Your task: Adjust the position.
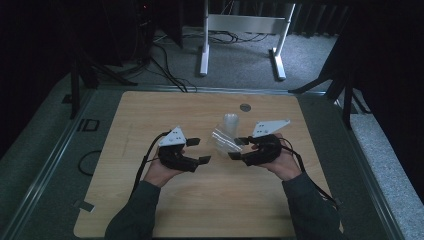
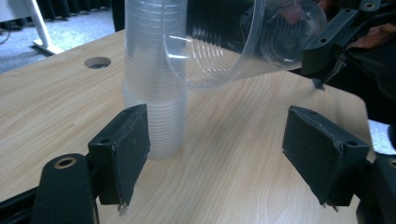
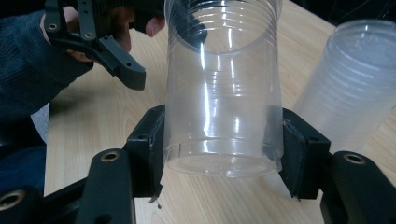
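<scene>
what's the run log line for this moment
right gripper: shut on clear cup, held off table | left gripper: open, nothing between jaws | cup stack: upright on table

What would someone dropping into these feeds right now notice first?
First, the clear plastic cup clamped by its base in the right gripper, held on its side above the middle of the wooden table with its mouth toward the left gripper. Next, the upright stack of clear cups standing just behind it, near the table's small round hole. The left gripper's jaws are open with nothing between them.
</scene>
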{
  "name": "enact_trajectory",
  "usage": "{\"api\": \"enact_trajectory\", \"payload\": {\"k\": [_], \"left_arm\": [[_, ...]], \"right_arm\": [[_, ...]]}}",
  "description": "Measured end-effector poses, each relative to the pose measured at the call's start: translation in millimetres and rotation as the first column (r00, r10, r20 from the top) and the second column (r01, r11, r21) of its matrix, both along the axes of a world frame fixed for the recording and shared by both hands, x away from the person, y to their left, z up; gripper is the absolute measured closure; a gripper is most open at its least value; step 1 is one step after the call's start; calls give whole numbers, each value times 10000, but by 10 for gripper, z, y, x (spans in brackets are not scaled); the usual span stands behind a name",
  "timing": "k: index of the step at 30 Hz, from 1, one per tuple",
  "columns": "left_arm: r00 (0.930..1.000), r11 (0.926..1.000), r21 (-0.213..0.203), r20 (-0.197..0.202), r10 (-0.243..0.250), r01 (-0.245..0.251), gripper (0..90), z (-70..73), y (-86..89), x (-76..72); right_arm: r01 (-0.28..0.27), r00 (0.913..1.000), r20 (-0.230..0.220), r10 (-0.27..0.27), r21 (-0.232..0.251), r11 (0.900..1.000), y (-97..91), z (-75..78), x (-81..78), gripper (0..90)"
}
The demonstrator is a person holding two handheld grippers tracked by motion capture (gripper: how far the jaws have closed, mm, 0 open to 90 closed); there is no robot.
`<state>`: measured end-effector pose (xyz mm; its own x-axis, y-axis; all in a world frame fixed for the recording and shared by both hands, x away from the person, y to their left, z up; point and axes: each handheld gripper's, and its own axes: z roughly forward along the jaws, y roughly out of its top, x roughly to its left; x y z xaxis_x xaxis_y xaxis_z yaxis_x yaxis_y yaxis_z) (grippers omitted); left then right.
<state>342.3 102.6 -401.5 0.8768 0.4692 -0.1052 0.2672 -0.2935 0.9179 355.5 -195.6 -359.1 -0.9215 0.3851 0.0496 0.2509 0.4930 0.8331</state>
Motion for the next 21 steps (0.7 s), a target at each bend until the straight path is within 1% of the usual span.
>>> {"api": "enact_trajectory", "payload": {"k": [2,3,8,11,13,15,16,18,21], "left_arm": [[10000,10000,-36,-12,-25,25,238,3,3,1],[9999,9998,-188,-54,-86,85,238,6,11,5],[9993,9980,-549,-183,-324,313,238,15,31,16],[9984,9960,-742,-241,-513,494,238,20,42,25],[9972,9944,-856,-362,-652,620,238,19,46,33],[9966,9936,-903,-407,-723,683,238,16,47,38],[9966,9936,-903,-407,-723,683,238,16,47,38],[9950,9904,-1113,-469,-882,826,238,14,52,42],[9943,9886,-1218,-489,-945,880,238,14,58,49]], "right_arm": [[-14,10000,-1,14,70,10000,0,2,-1,413],[-42,10000,24,42,136,9999,0,3,0,413],[-198,9998,66,196,381,9991,1,9,-7,413],[-224,9997,125,218,500,9985,3,11,-10,413],[-271,9995,152,262,619,9977,1,14,-12,412],[-317,9993,205,302,758,9966,3,17,-14,412],[-317,9993,205,302,758,9966,3,17,-14,412],[-427,9989,223,409,859,9954,15,9,-17,412],[-469,9987,234,451,850,9953,20,4,-19,412]]}}
